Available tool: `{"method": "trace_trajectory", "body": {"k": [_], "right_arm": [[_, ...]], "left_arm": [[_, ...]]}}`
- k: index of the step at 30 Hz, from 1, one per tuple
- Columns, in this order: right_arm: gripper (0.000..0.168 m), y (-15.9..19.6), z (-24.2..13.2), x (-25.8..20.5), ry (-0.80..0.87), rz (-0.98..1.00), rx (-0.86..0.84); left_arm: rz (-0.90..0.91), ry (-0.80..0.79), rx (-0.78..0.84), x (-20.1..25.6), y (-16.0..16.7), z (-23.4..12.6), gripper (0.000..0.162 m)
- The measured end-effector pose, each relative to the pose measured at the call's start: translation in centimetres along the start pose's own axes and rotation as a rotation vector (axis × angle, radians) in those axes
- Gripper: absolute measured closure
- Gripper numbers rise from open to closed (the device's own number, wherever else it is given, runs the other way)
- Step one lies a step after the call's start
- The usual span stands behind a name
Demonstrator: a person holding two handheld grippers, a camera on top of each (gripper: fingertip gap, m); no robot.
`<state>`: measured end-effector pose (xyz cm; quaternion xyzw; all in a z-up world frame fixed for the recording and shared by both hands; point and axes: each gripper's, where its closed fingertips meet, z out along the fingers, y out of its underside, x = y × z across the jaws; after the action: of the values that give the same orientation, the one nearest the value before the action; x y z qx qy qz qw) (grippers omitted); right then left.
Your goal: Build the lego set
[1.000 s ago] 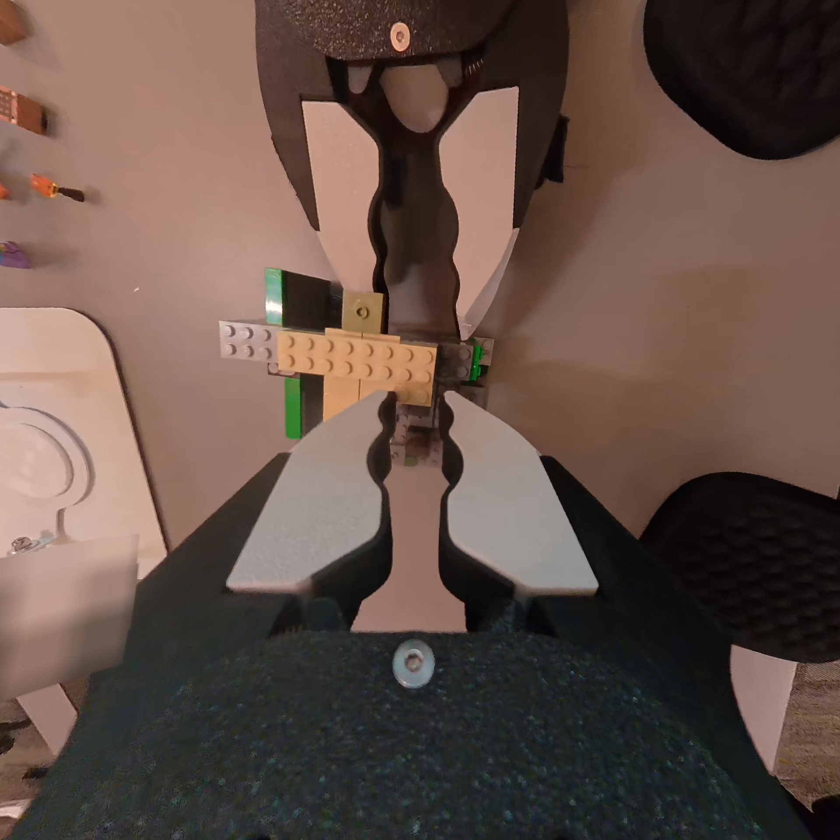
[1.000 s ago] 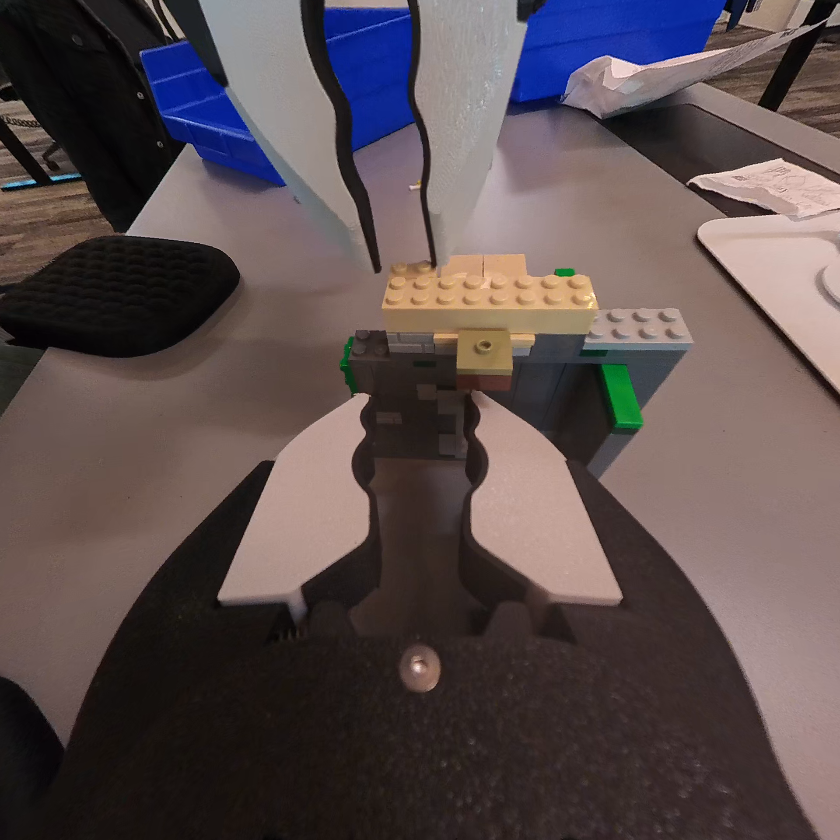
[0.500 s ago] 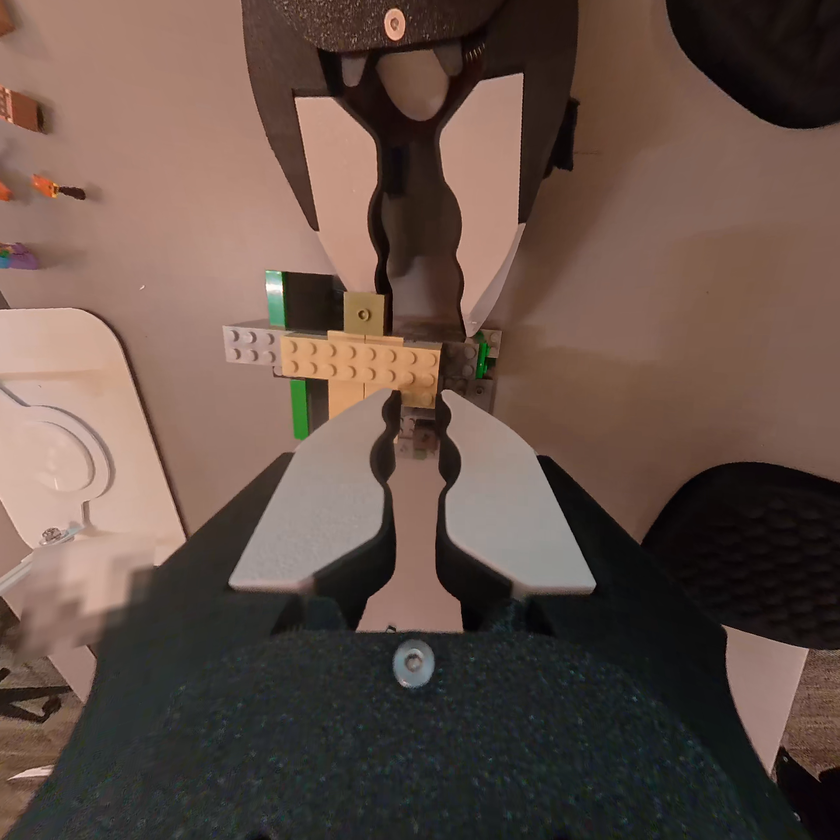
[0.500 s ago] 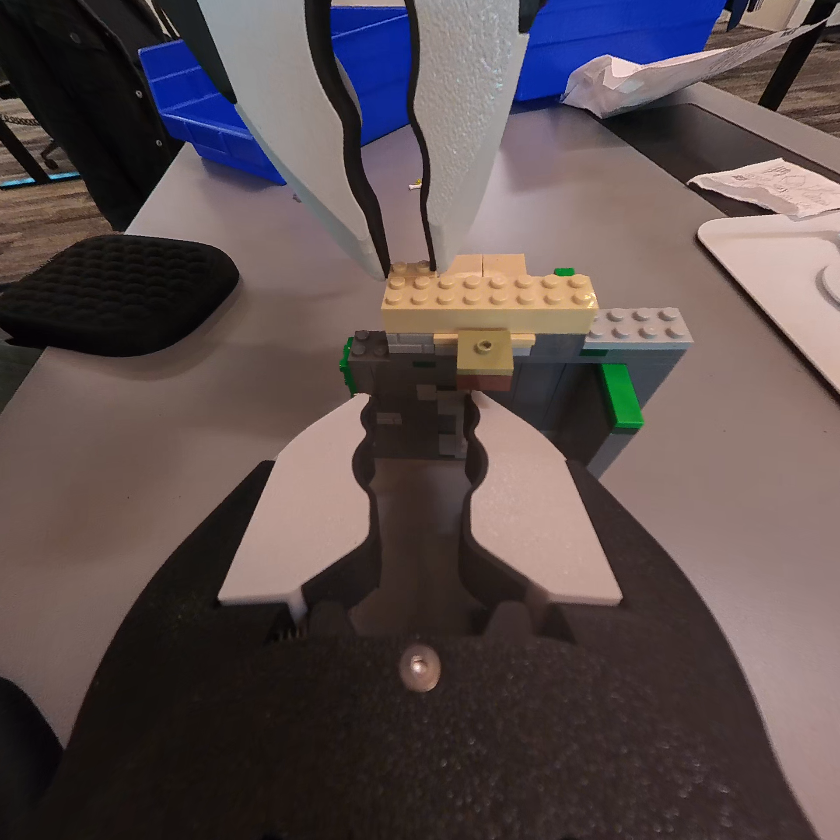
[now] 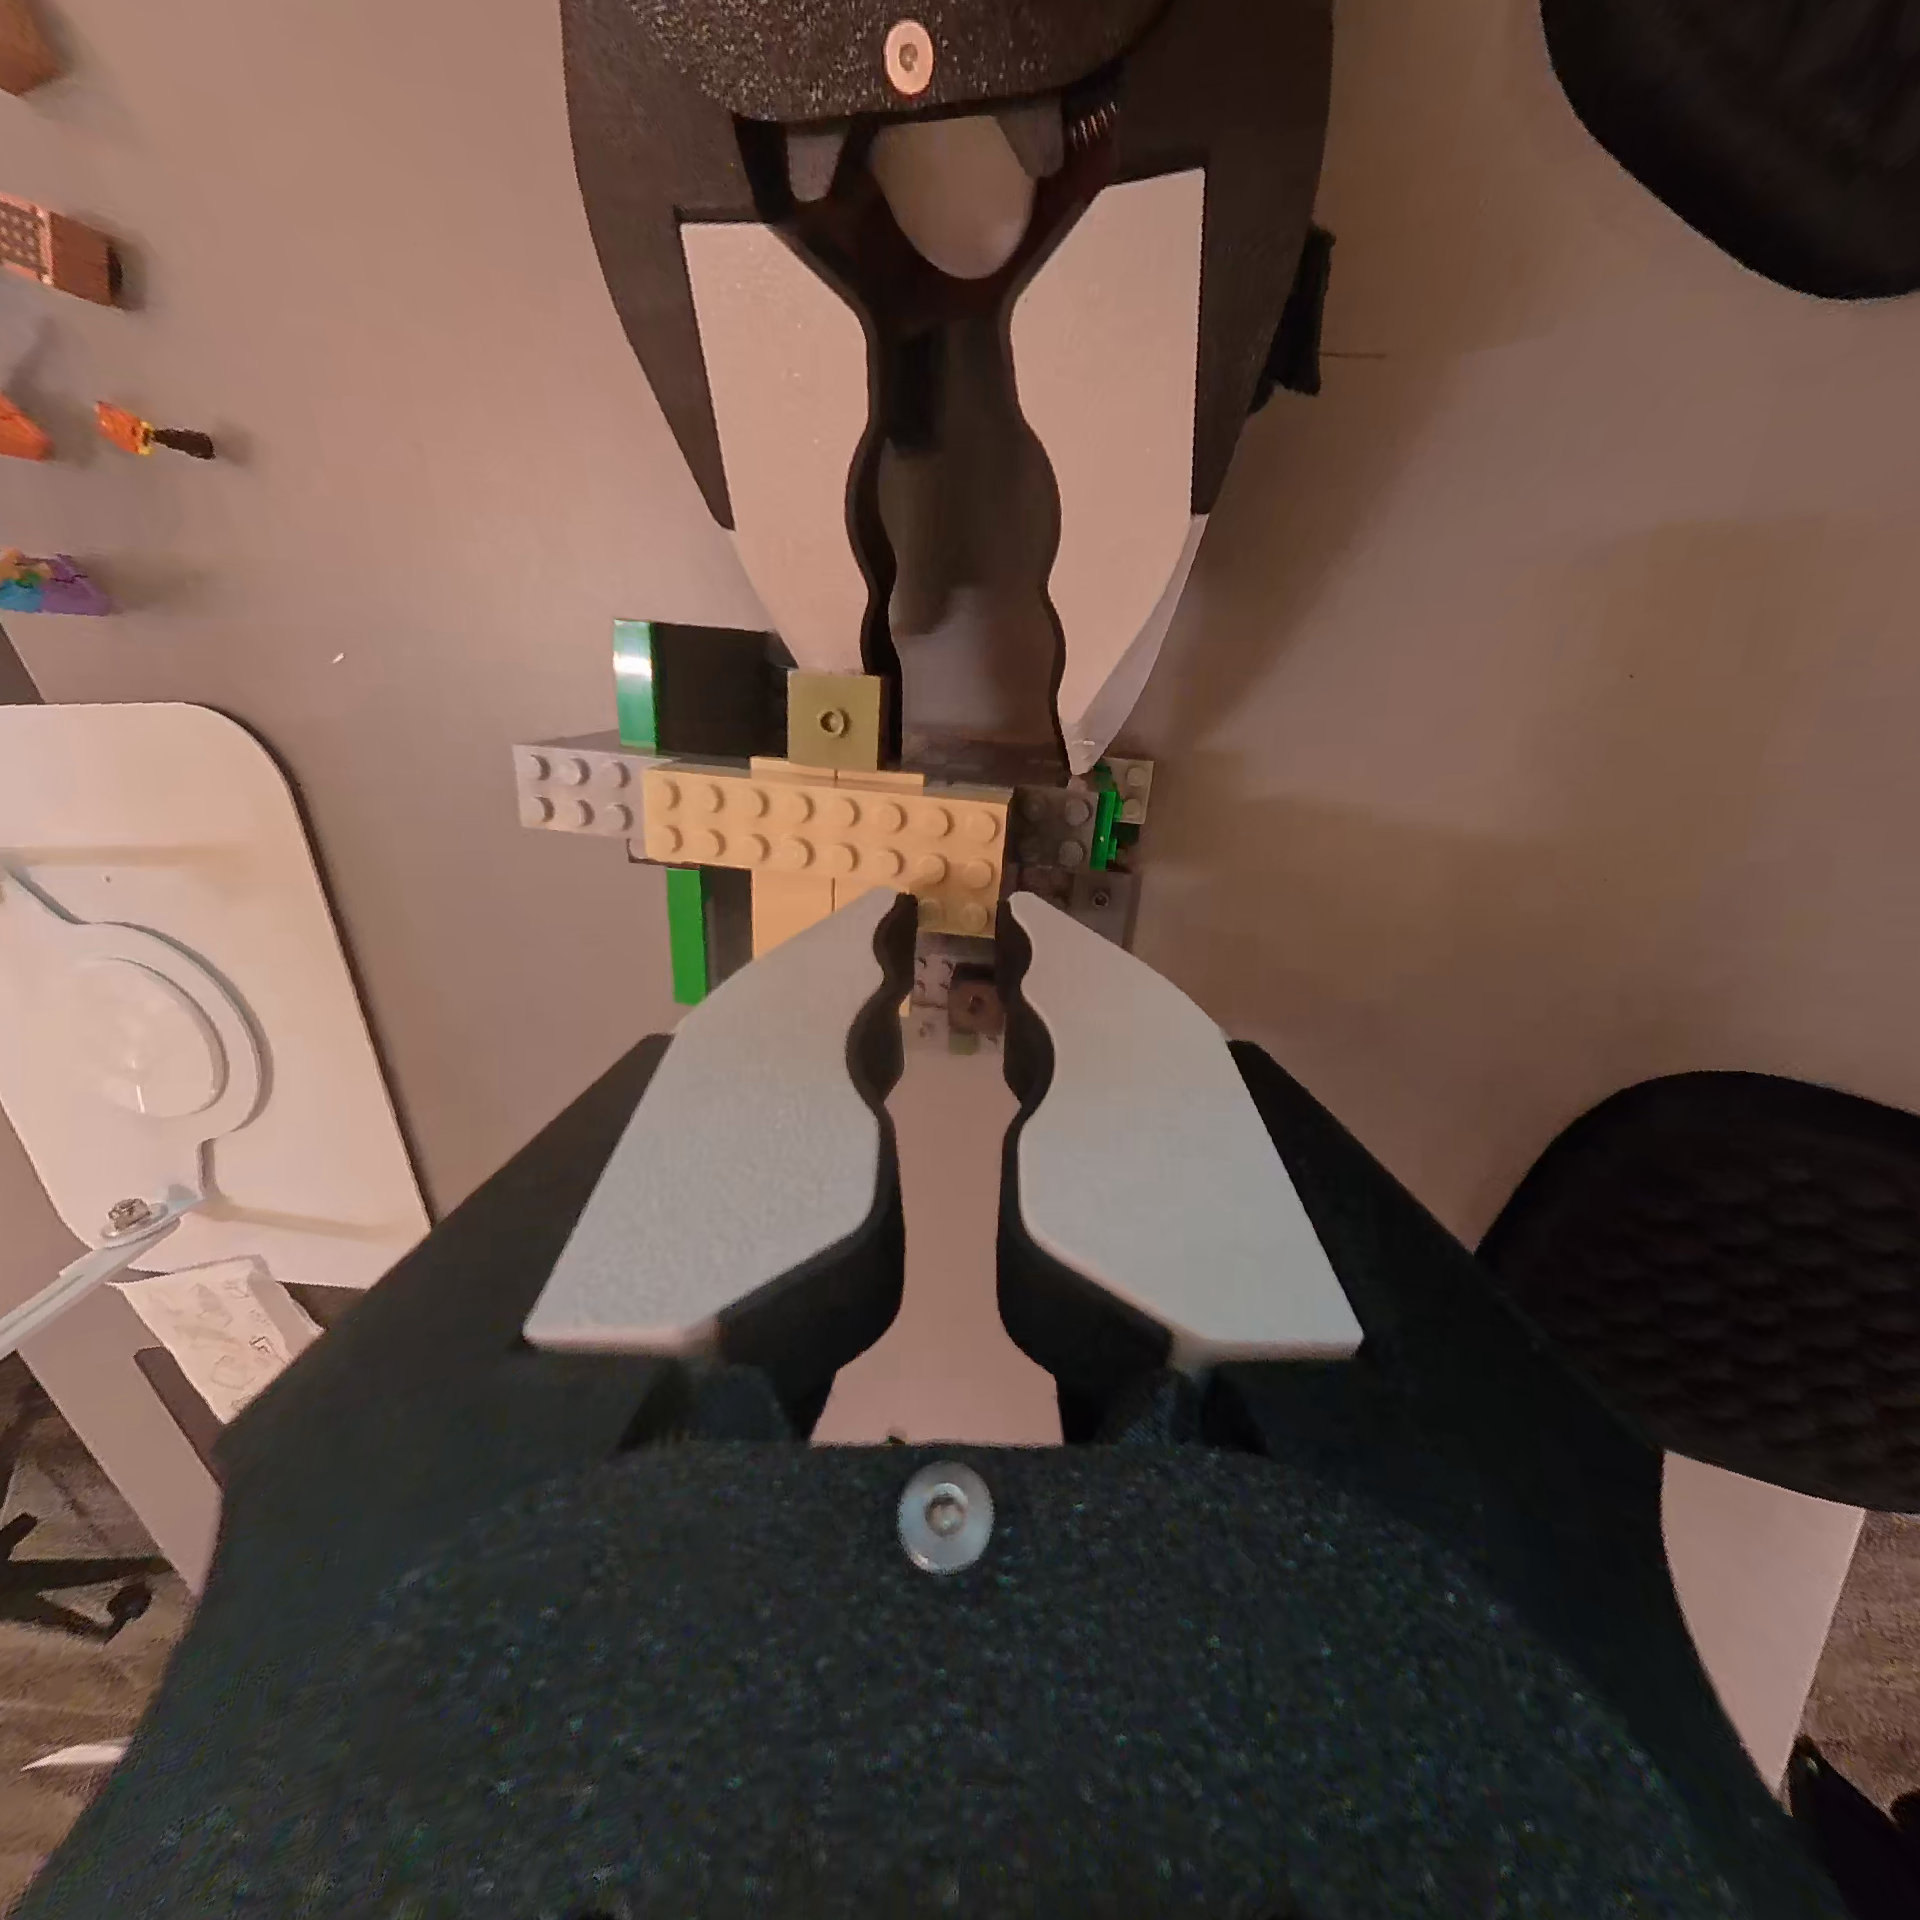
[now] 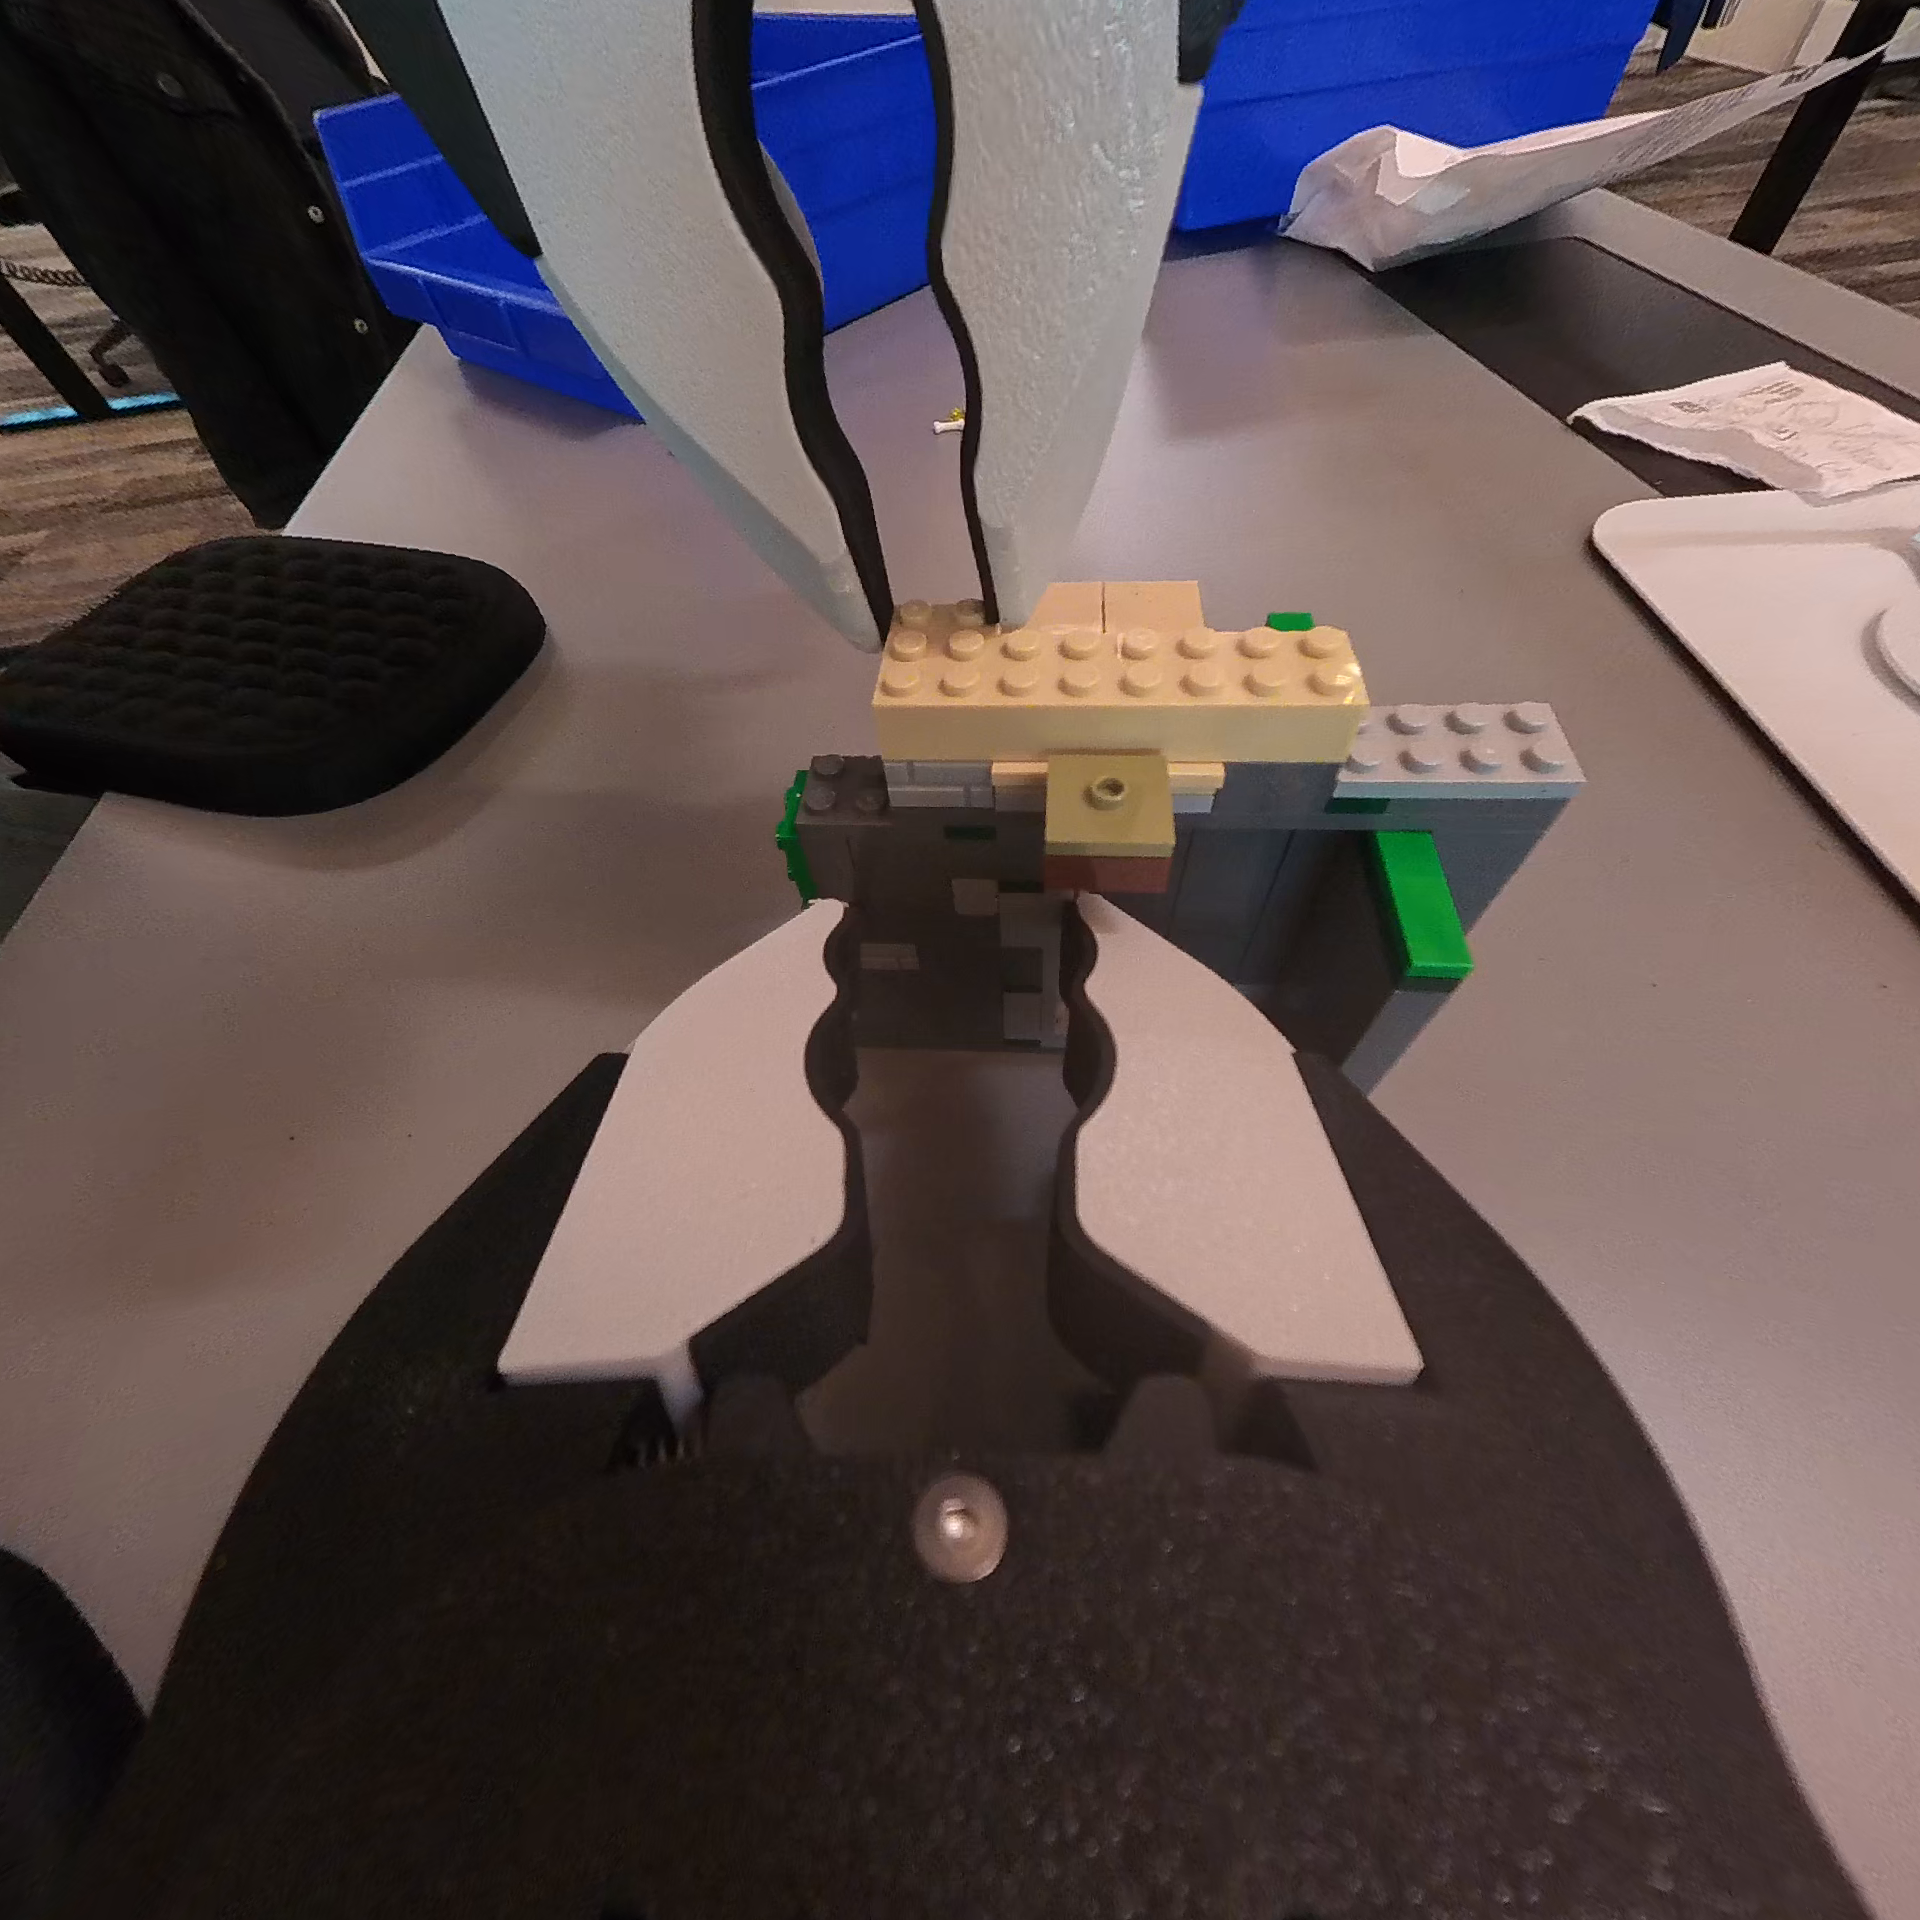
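Lego build (image 6: pixel 1091 831) mid-table (image 6: pixel 1558 1143), bins (image 6: pixel 831 208) behind, pad (image 6: pixel 260 665) left, tray (image 6: pixel 1766 644) right

Table: I see a grey tabletop (image 6: pixel 1558 1143).
Floor: patterned carpet (image 6: pixel 73 457) beyond it.
Seating: black mesh chair pads (image 5: pixel 1704 1288) at the table's edge.
Light: warm, dim.

The left wrist view looks straight down, close above the lego build (image 5: pixel 831 831); the right wrist view faces it low from the table side (both share it).
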<state>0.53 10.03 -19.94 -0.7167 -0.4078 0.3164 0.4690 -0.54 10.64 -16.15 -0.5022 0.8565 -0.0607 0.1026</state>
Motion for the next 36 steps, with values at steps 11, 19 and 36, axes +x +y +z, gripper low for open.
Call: {"method": "trace_trajectory", "body": {"k": [11, 19, 36], "right_arm": [[0.131, -0.1, -0.9, 0.1, 0.012, 0.008, 0.018], [0.125, -0.3, -2.4, 0.3, 0.072, -0.01, 0.007], [0.11, 0.2, 2.2, -0.5, 0.049, -0.012, -0.082]], "left_arm": [[-0.123, -0.103, 0.257, 0.1, -0.2, -2.7, 0.137], [-0.371, -0.206, 0.559, 0.5, 2.3, -1.1, 0.138], [-0.701, -0.434, 0.906, -0.5, 7.8, 0.3, 0.147]]}}
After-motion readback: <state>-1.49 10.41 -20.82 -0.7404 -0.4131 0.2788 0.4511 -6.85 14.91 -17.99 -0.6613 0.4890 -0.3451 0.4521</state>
